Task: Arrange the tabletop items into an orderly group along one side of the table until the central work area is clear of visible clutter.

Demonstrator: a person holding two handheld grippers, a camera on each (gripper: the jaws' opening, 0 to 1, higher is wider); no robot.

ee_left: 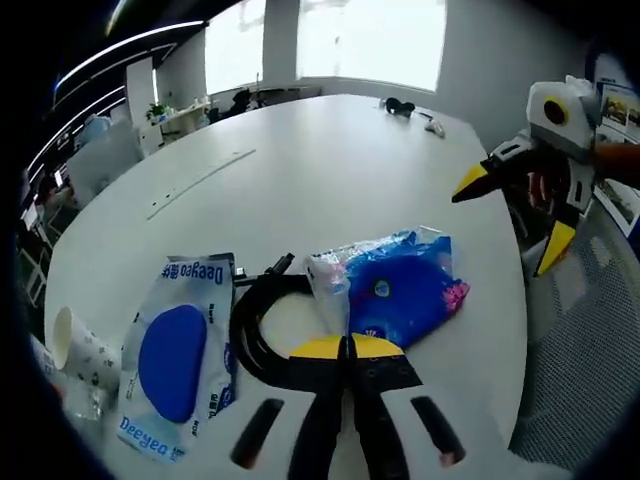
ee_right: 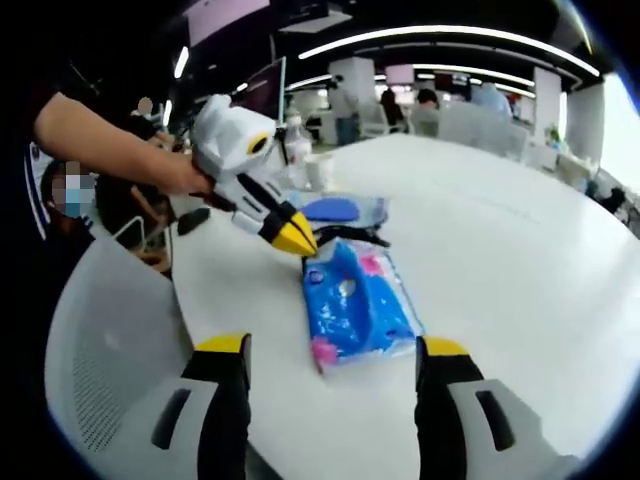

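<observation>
Blue pack (ee_right: 355, 300) lay near my right claw (ee_right: 335, 365), jaws apart; left claw (ee_left: 347, 348) together by cable (ee_left: 255, 325). Risk: snagging cable, dragging wipes (ee_left: 180, 355).

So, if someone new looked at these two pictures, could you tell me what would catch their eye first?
Probably the bright blue plastic pack lying near the edge of the white table, just ahead of the right gripper, whose jaws stand wide open. Next, the left gripper, jaws closed, tips at the pack's near end beside a coiled black cable. Left of the cable lies a white pouch with a blue oval.
</observation>
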